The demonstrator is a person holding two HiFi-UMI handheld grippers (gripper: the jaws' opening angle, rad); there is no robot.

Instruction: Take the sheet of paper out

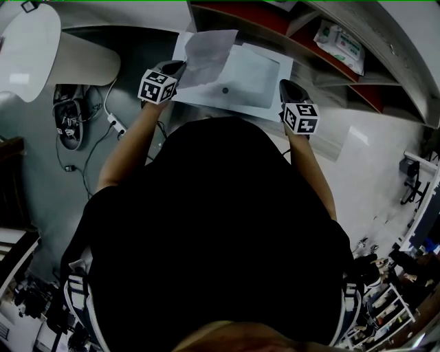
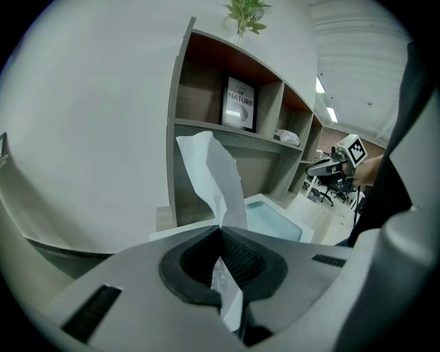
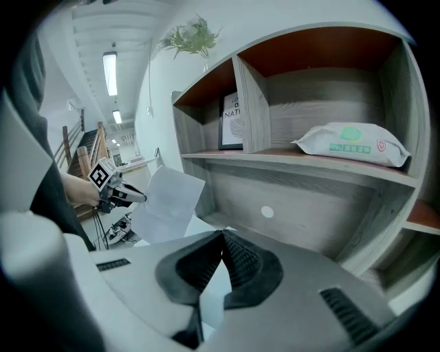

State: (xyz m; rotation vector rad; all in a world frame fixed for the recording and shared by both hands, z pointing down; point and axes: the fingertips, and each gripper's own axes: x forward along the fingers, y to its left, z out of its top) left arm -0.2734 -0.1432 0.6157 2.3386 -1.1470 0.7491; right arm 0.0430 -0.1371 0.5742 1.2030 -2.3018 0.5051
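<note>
**Task item.** The sheet of paper [image 1: 206,55] is white and creased. It stands lifted over the left end of a pale folder [image 1: 254,75]. Its lower corner is pinched between the pressed-together left tongs [image 2: 220,231], and the rest curls upward.

**Right tongs** [image 3: 221,237]. Closed at the folder's right edge, with a pale strip of the folder between the pads.

**Surface.** The folder lies flat on a light desk [image 1: 328,141], pushed against a grey shelf unit [image 3: 330,185] with reddish-brown inner walls.

**Surroundings.** The shelf holds a pack of wipes [image 3: 350,144] in one compartment and an upright book [image 2: 240,103] in another. A plant [image 2: 242,14] sits on top of the unit. A power strip [image 1: 115,125] and cables lie on the grey floor [image 1: 48,185] to the left. Strip lights [image 3: 110,72] run along the ceiling.
</note>
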